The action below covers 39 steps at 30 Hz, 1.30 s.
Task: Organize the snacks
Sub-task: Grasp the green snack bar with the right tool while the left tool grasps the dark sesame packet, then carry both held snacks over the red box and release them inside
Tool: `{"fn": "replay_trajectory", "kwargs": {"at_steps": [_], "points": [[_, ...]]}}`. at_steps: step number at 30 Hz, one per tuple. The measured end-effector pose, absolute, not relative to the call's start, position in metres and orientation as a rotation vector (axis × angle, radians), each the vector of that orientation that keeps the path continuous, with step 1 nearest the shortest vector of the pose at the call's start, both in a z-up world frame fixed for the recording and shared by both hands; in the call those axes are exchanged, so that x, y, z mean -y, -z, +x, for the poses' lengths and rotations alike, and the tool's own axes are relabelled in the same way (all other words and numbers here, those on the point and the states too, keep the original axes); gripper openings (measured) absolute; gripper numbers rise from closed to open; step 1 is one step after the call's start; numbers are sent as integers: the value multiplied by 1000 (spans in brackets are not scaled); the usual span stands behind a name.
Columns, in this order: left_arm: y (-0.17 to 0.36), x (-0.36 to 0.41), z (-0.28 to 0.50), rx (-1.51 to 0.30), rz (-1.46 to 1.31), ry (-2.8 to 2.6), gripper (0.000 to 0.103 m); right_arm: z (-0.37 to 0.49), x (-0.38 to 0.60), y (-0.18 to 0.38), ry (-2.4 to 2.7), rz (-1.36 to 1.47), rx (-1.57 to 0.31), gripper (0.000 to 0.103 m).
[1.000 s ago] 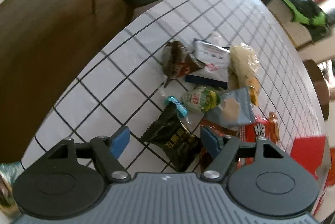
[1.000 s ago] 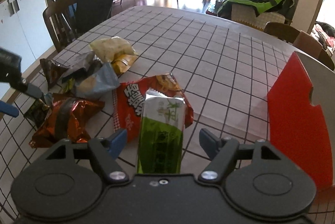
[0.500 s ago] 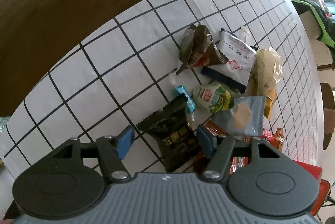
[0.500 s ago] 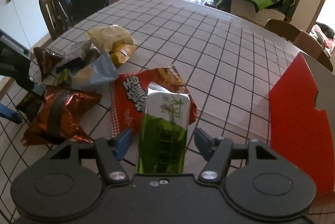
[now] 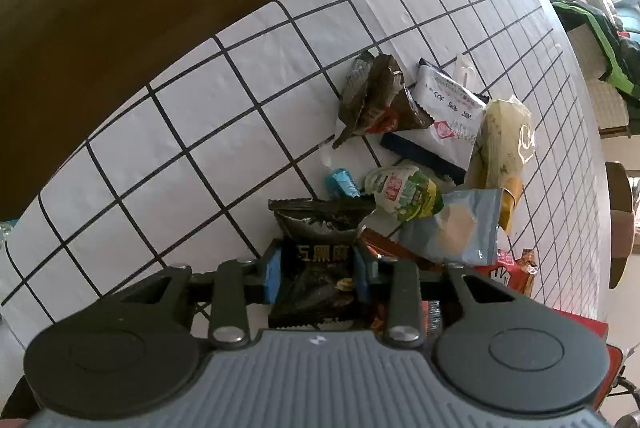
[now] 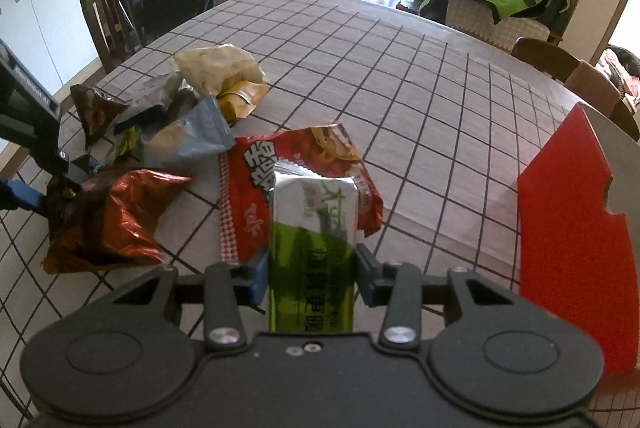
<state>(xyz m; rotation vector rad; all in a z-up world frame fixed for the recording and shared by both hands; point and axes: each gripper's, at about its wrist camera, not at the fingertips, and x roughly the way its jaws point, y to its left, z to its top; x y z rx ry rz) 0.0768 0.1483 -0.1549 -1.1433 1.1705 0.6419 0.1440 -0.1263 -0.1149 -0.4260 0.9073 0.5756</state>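
A black sesame snack packet lies at the near edge of the snack pile, and my left gripper is closing with its blue pads pressed on both sides of it. In the right wrist view a green and silver packet rests on a red noodle bag. My right gripper is closing on that green packet, its pads against the sides. The left gripper's blue finger shows at the left edge beside a shiny red-brown bag.
A red cardboard box stands at the right on the grid-pattern tablecloth. The pile also holds a pale blue packet, a green-labelled packet, a brown wrapper and a yellow chip bag. Chairs ring the table.
Both grippers' jaws have closed in from wide apart: the left onto the black packet, the right onto the green packet. The left gripper has rolled, so the table appears turned.
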Motion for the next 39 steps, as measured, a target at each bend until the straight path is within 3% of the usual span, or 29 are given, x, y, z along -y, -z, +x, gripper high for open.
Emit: {"fn": "replay_trajectory", "kwargs": {"at_steps": [13, 25, 39], "points": [[139, -153, 57, -1143, -1074, -594, 30, 124, 136, 88, -535, -367, -866, 42], [90, -141, 41, -1037, -922, -450, 29, 94, 156, 45, -463, -280, -827, 42], [28, -59, 72, -996, -605, -80, 29, 80, 194, -15, -367, -201, -790, 42]]}}
